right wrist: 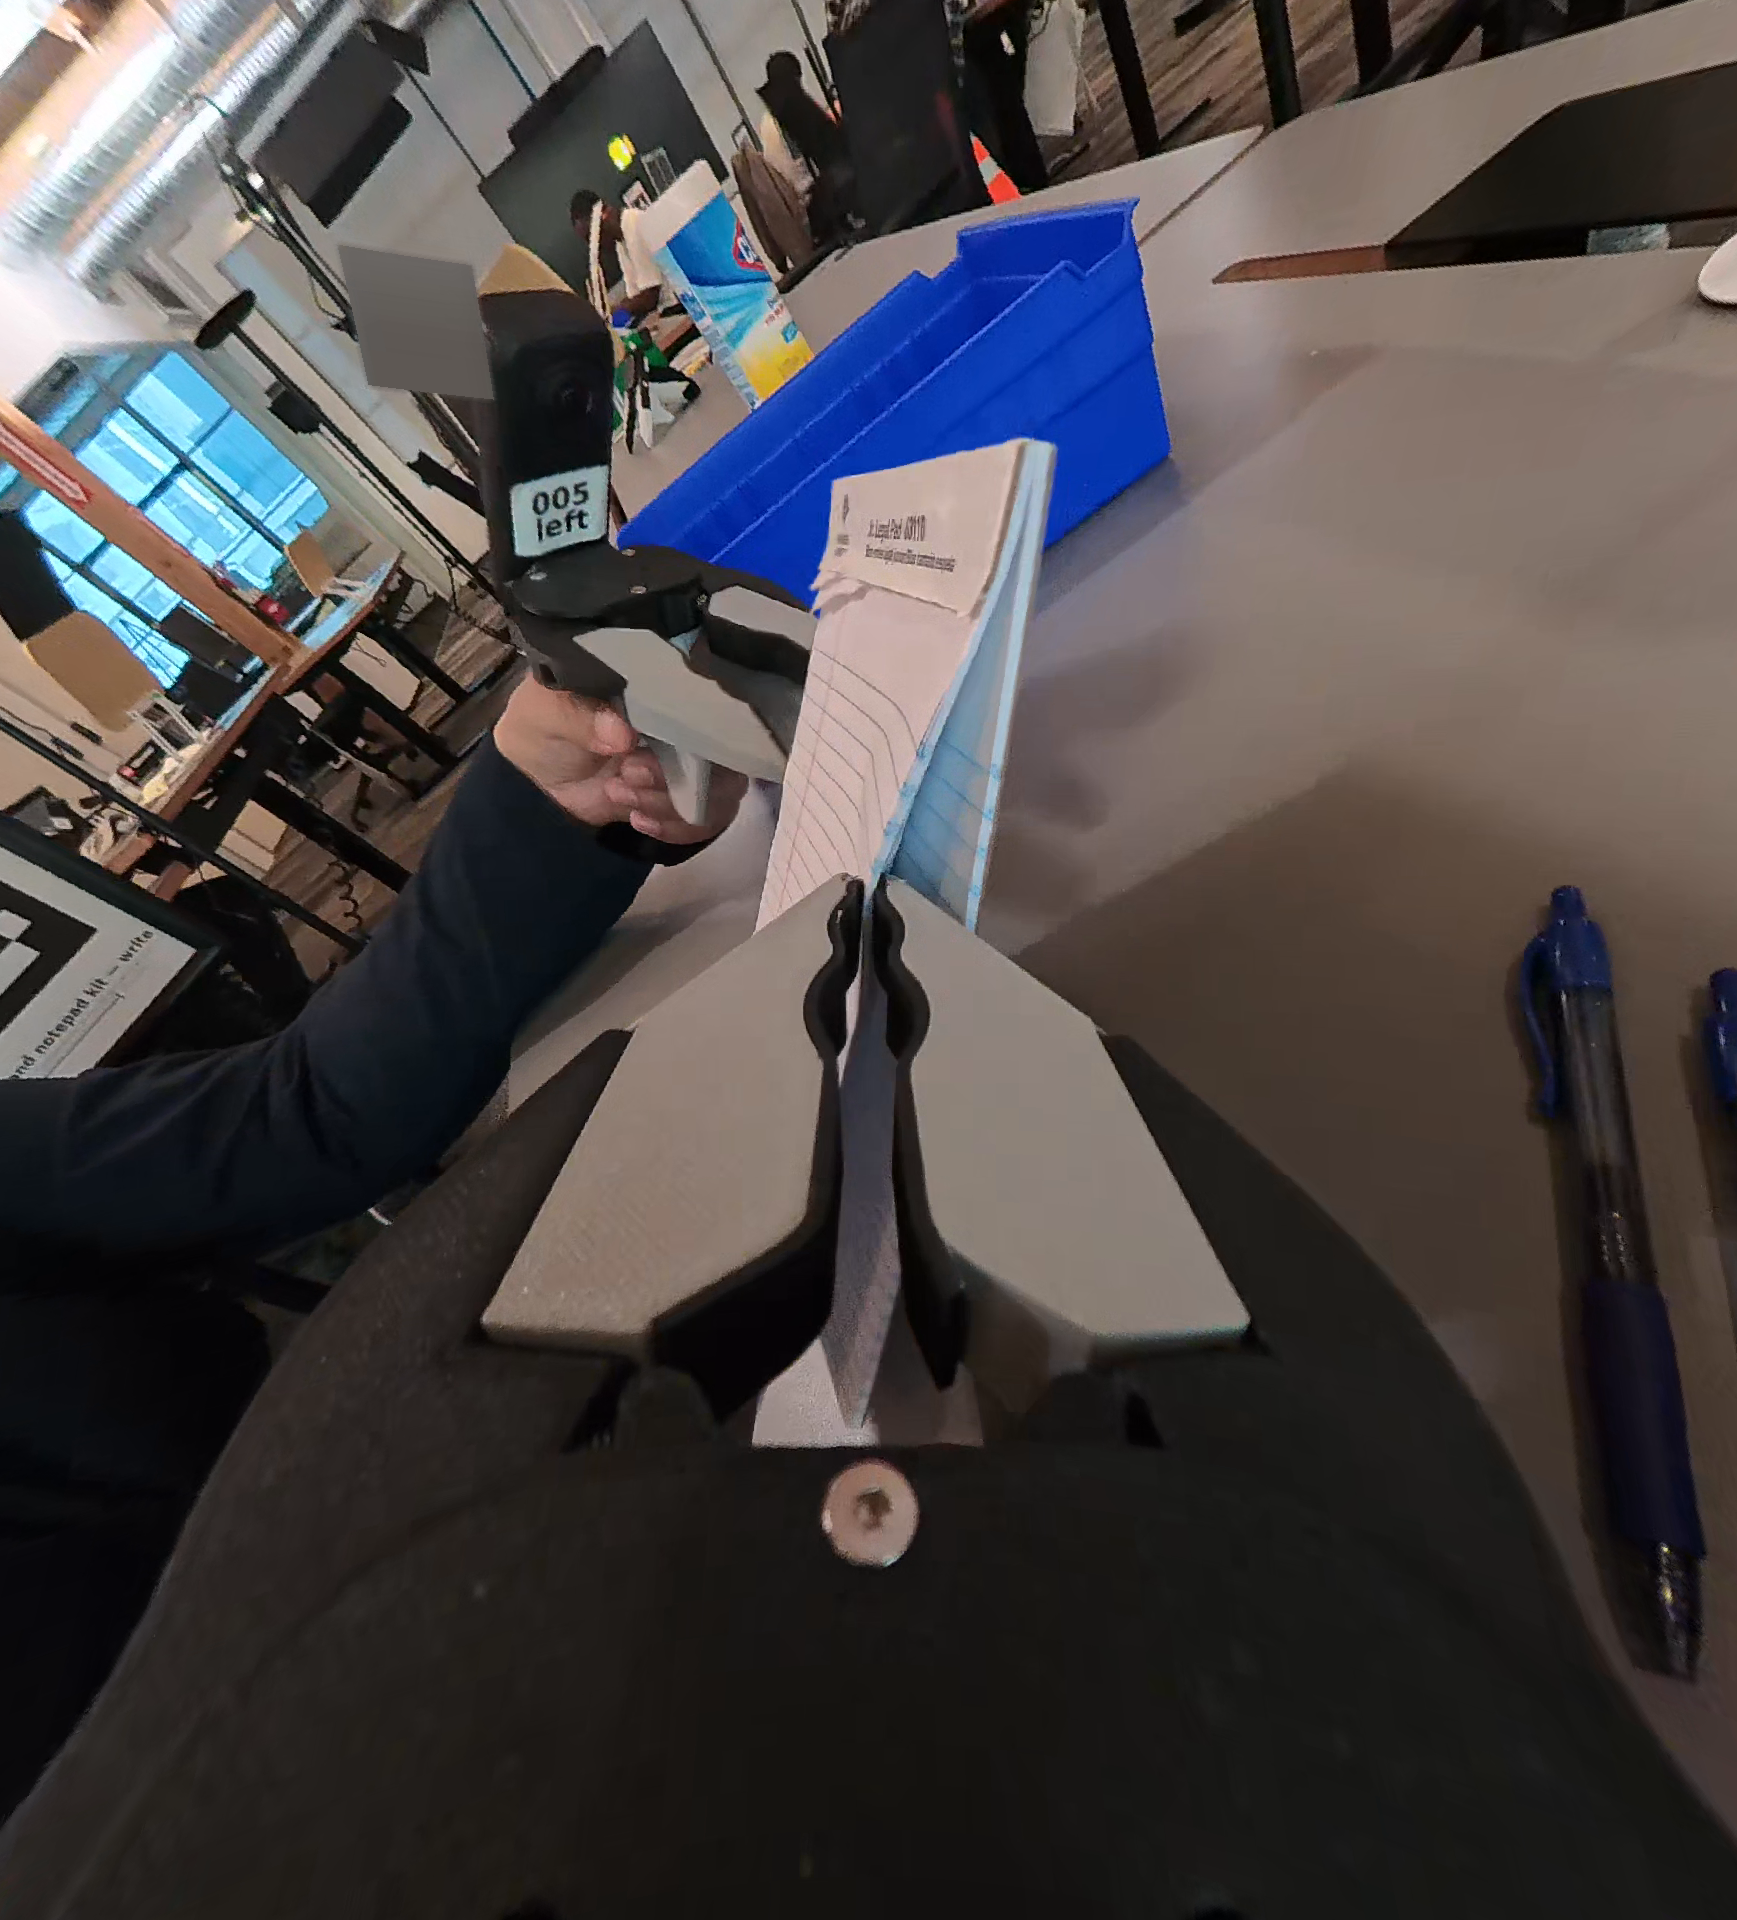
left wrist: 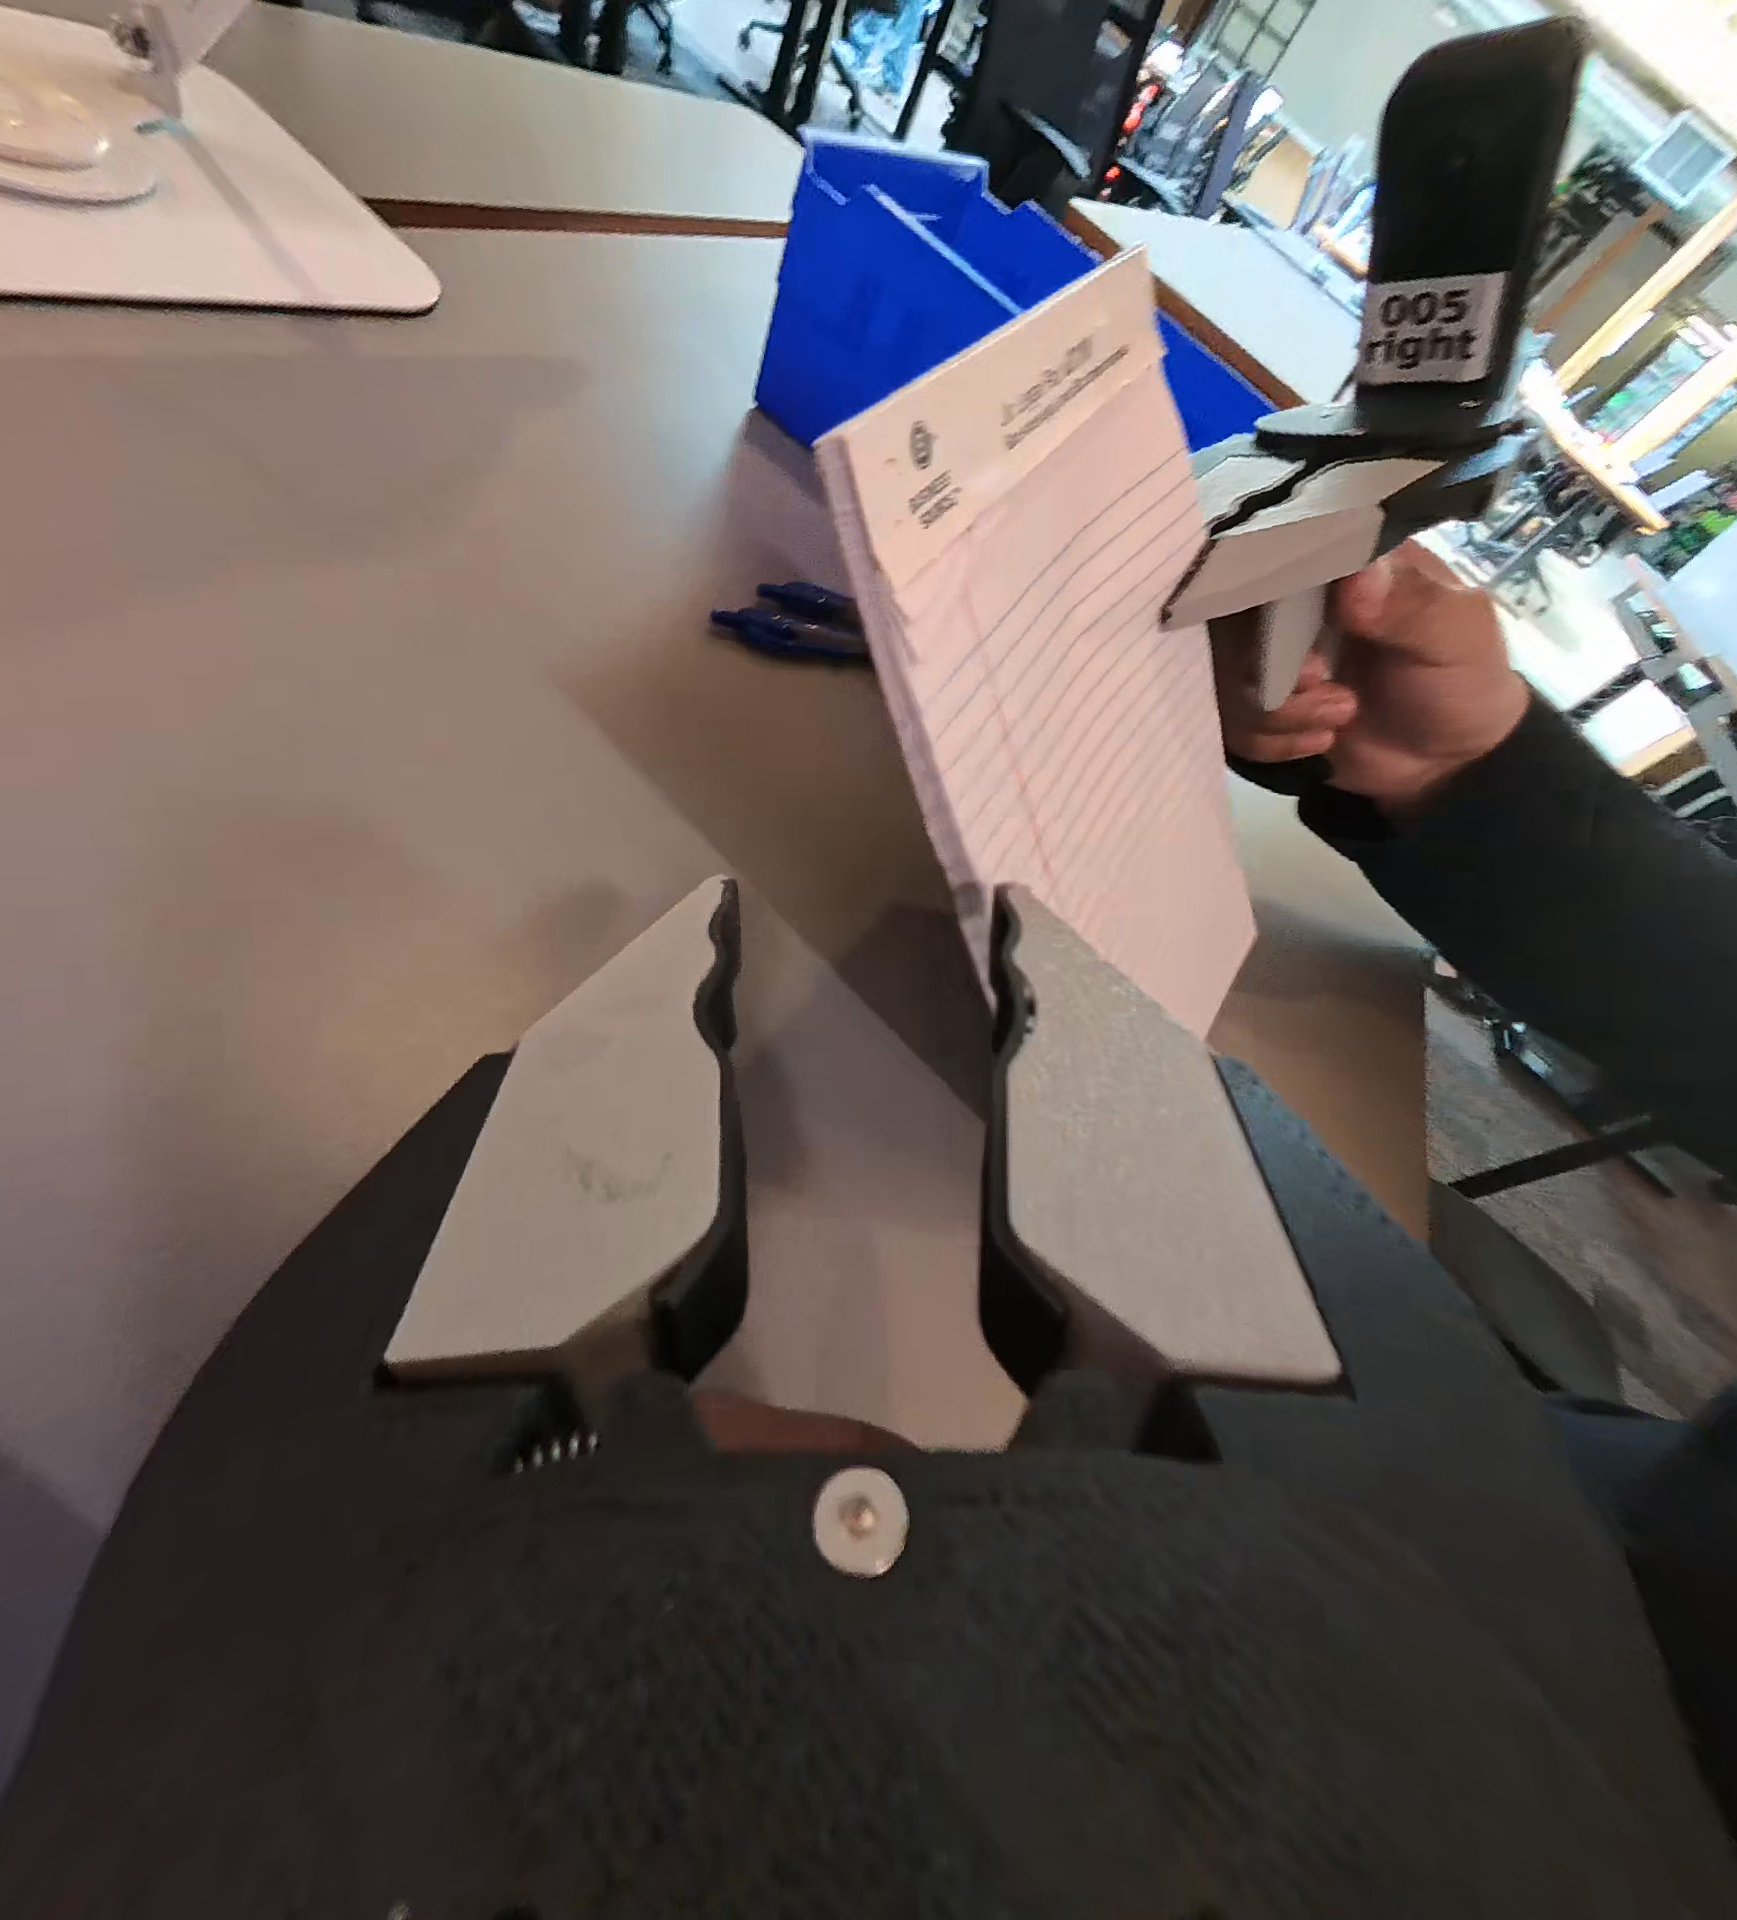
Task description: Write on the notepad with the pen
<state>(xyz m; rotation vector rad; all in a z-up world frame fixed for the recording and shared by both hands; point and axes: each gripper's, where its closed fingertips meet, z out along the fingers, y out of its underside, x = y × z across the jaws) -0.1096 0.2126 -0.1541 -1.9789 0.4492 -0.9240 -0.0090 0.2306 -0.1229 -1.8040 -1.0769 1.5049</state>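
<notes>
Notepad (left wrist: pixel 1051 665) up off the grey table (left wrist: pixel 324 675), tilted steeply on its lower edge, and we have it from both sides. From the left wrist camera we see its lined white face with the bound header strip at the top, plus the right gripper (left wrist: pixel 1191 561) coming in from the side, a hand (left wrist: pixel 1404 686) wrapped round its handle. That same camera catches only the blue ends of the pens (left wrist: pixel 786 623) peeking out behind the pad, just in front of the blue bin (left wrist: pixel 905 301), and a white flat stand (left wrist: pixel 220 218) at the far left.

Switch to the right wrist camera and we get what the other one misses: both pens (right wrist: pixel 1612 1278) lying side by side on the table, well clear of the pad, blue clips pointing away from us. We also see the notepad (right wrist: pixel 905 707) edge-on, top sheet peeling away from the block, and a wipes canister (right wrist: pixel 729 281) beyond the bin (right wrist: pixel 957 416).

Now the grips. Our right gripper (right wrist: pixel 866 894) is closed down tight on the notepad's paper edge, the sheet running back between the fingers. Our left gripper (left wrist: pixel 864 925) stands clearly parted with nothing between its fingers, its right fingertip just beside the pad's lower corner; touching or not, we cannot tell
</notes>
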